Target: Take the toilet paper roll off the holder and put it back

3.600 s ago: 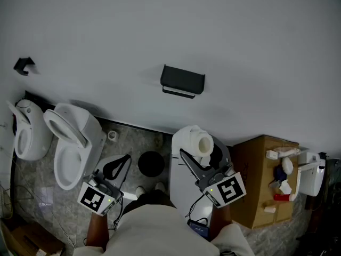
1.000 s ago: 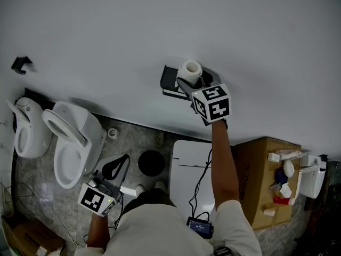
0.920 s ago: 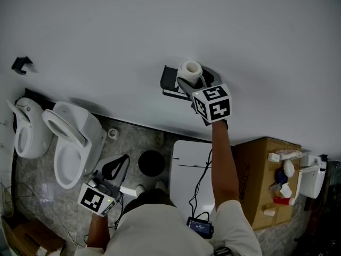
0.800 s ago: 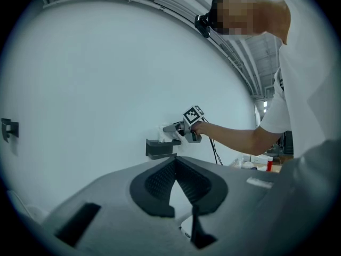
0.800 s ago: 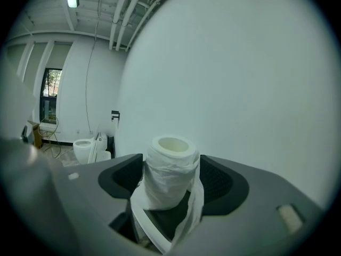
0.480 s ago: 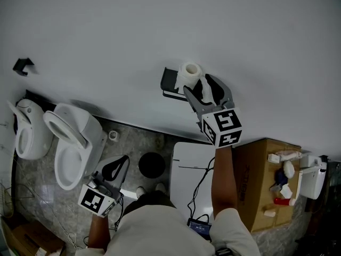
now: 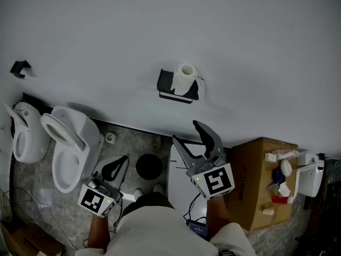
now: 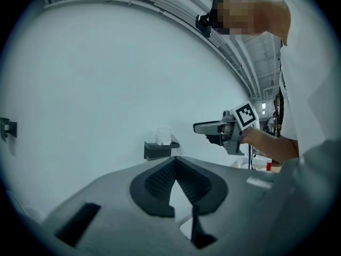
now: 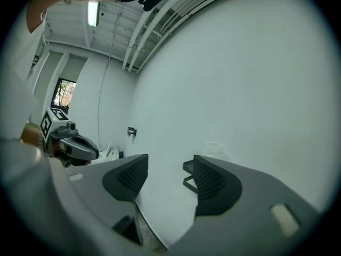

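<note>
in the head view, the toilet paper roll (image 7: 185, 78) is standing upright on the black holder (image 7: 169, 87) on the wall. the holder's front edge is hiding its lower part. the right gripper (image 7: 186, 132) is hanging below the holder, well apart from it. its jaws are standing wide with nothing between them, and they have just been closing a little. the left gripper (image 7: 127, 158) is sitting far down-left of the holder, with its jaws together.

in the left gripper view, the tips are touching each other, empty, just under the holder (image 8: 159, 150).

in the right gripper view, the right jaw is covering half of the holder (image 9: 187, 167). the roll (image 9: 213, 148) above it is showing pale and hard to make out against the wall.
</note>
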{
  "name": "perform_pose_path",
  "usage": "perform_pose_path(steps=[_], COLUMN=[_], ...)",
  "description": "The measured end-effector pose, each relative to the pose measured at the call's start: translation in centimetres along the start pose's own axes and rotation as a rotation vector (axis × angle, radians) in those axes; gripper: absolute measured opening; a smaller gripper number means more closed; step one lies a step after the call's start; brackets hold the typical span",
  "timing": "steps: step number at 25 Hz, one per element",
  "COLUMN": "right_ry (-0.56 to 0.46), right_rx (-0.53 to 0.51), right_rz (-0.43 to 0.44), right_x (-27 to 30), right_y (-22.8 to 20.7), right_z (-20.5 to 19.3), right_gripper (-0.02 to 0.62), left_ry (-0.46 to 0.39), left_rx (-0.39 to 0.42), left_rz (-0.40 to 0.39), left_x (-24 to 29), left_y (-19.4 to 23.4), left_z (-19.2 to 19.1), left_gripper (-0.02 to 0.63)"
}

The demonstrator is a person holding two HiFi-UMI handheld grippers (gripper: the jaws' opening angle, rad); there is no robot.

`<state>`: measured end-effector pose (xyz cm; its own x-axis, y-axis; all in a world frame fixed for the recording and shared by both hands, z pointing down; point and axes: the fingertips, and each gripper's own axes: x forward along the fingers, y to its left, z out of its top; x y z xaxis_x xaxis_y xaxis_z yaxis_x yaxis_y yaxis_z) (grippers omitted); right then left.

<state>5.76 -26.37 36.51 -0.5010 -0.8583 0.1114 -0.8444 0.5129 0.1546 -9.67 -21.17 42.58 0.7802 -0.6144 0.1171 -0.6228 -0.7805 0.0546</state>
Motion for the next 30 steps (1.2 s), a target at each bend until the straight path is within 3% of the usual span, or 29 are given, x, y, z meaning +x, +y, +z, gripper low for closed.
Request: perform_pose_path(steps=[4, 12, 21, 30], right_ry=[0.035, -0.016, -0.06, -0.042], right_rx=[0.063, 0.112, 0.117, 0.133], right_rz=[0.014, -0.026, -0.001, 0.039], right_x=[-1.9, -3.7, -4.0, -3.8], right_y=[2.3, 3.4, 3.7, 4.6], right_z=[-1.9, -1.6, -0.5, -0.9], right_gripper=[0.212, -0.008, -0.008, -0.006], left_ry=[-0.005, -0.003, -0.002, -0.008], left_rx=[0.002, 0.003, 0.004, 0.011], left_rz=[-0.013, -0.017, -0.021, -0.026], left_x=[0.1, -0.2, -0.6, -0.9], left_y=[-0.4, -0.3, -0.5, -0.6], left_z=[0.1, 0.2, 0.3, 0.6], left_gripper=[0.003, 0.003, 0.003, 0.003])
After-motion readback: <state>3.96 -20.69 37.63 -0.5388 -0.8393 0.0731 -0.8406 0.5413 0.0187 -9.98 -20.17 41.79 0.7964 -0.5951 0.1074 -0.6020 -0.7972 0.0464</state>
